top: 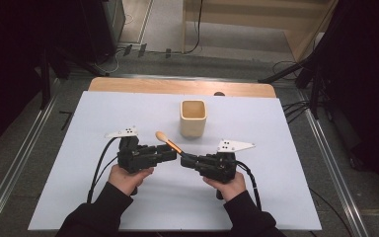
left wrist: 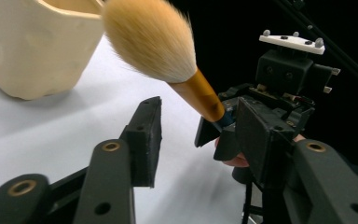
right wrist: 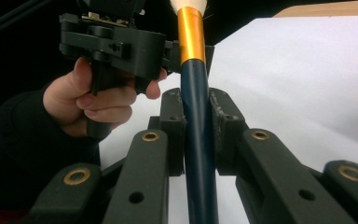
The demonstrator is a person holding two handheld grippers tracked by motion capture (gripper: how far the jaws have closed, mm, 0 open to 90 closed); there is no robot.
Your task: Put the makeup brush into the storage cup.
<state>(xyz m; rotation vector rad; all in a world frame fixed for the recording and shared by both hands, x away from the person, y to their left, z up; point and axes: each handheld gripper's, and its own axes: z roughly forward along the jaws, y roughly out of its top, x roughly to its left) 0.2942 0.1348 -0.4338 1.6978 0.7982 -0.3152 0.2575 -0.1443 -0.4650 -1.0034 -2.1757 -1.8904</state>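
Right gripper (top: 185, 159) at about 6 o'clock on the bench (top: 103, 197), jaws clamped on the dark blue handle of a makeup brush (top: 169, 141). In the right gripper view, both pads pressed flat against the handle, the gold ferrule (right wrist: 189, 35) standing just beyond them. Brush raised off the bench and tilted, its pale bristle head (left wrist: 150, 38) pointing toward 10 o'clock, near the foot of a cream cup (top: 193, 118) at 12 o'clock. Cup upright, open mouth upward, apart from the brush.

Left gripper (top: 173, 153) just beside the right one, at its 9 o'clock, aimed toward it. Jaws partly spread, set on either side of the ferrule end of the brush without pinching it: in the left gripper view a clear gap on the near side between the pad (left wrist: 145, 140) and the ferrule. Contact on the far side impossible to tell. Each gripper gripped by 1 hand, dark sleeves entering from 6 o'clock. Bench covered in white, a wooden edge (top: 177, 86) bare at 12 o'clock.
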